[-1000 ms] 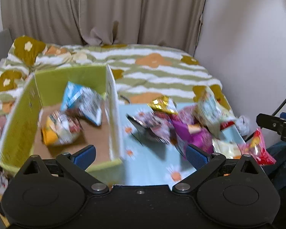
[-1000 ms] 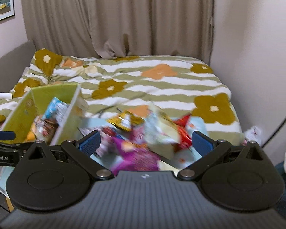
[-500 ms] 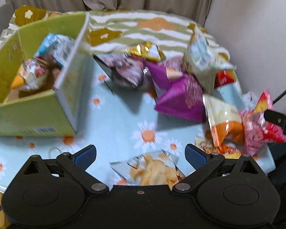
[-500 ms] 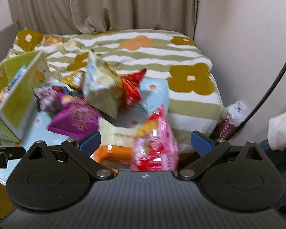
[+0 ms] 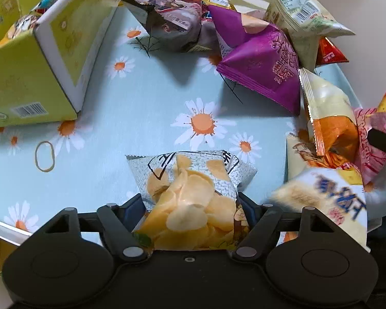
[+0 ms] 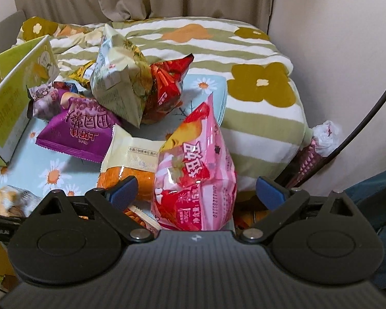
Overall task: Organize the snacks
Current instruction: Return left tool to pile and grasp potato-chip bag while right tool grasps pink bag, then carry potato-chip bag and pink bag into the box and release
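A grey-and-yellow chips bag [image 5: 190,190] lies on the daisy-print table [image 5: 141,108] between the fingers of my left gripper [image 5: 191,207], whose jaws have closed in against its sides. My right gripper [image 6: 196,189] is open, its jaws either side of an upright pink strawberry snack bag [image 6: 195,170] without touching it. A pile of snack bags lies behind: purple [image 5: 262,67], pale green [image 6: 118,77], red [image 6: 167,85], orange-and-cream [image 6: 131,159]. A yellow-green box [image 5: 33,59] at the left holds a few snack bags.
A rubber band [image 5: 45,156] lies on the table near the box. The table's front edge [image 5: 2,228] is close to my left gripper. A bed with a flowered striped cover [image 6: 244,59] lies behind, by a wall [image 6: 334,38] at the right.
Both grippers have dropped lower and closer to the table. My left gripper's jaws have closed onto the chips bag. The pink bag now stands between my right gripper's open jaws.
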The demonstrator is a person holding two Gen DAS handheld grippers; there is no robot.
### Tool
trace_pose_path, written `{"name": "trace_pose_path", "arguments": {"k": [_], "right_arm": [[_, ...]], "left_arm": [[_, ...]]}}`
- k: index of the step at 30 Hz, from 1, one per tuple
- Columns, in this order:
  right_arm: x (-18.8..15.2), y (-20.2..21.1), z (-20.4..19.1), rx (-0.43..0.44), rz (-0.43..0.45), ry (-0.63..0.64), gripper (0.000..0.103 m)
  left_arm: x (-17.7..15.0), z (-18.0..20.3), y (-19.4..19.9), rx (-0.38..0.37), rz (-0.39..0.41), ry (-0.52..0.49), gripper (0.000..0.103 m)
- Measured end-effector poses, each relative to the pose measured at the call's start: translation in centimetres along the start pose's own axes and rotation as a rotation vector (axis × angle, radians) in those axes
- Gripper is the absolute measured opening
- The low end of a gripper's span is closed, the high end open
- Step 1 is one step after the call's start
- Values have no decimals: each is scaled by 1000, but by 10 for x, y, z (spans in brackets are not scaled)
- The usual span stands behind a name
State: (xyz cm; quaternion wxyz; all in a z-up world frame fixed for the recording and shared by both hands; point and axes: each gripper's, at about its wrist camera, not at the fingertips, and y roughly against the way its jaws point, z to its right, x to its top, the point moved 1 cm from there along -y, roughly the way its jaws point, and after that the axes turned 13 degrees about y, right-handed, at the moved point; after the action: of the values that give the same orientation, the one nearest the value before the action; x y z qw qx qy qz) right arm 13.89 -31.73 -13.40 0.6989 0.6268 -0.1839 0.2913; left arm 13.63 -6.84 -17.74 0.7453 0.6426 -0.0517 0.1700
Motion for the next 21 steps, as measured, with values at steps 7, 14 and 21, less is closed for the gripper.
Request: {"name": "trace_pose_path", "arguments": {"k": [7, 14, 21], "right_arm": [[-2, -11, -6, 13, -17, 6, 103], [-4, -20, -8, 4, -37, 9, 95], [-7, -19, -5, -14, -34, 10, 83]], "left_arm": [[3, -2, 0, -6, 20, -12, 75], [4, -4, 5, 9, 38, -8, 74], [4, -5, 15, 6, 67, -18, 72]]}}
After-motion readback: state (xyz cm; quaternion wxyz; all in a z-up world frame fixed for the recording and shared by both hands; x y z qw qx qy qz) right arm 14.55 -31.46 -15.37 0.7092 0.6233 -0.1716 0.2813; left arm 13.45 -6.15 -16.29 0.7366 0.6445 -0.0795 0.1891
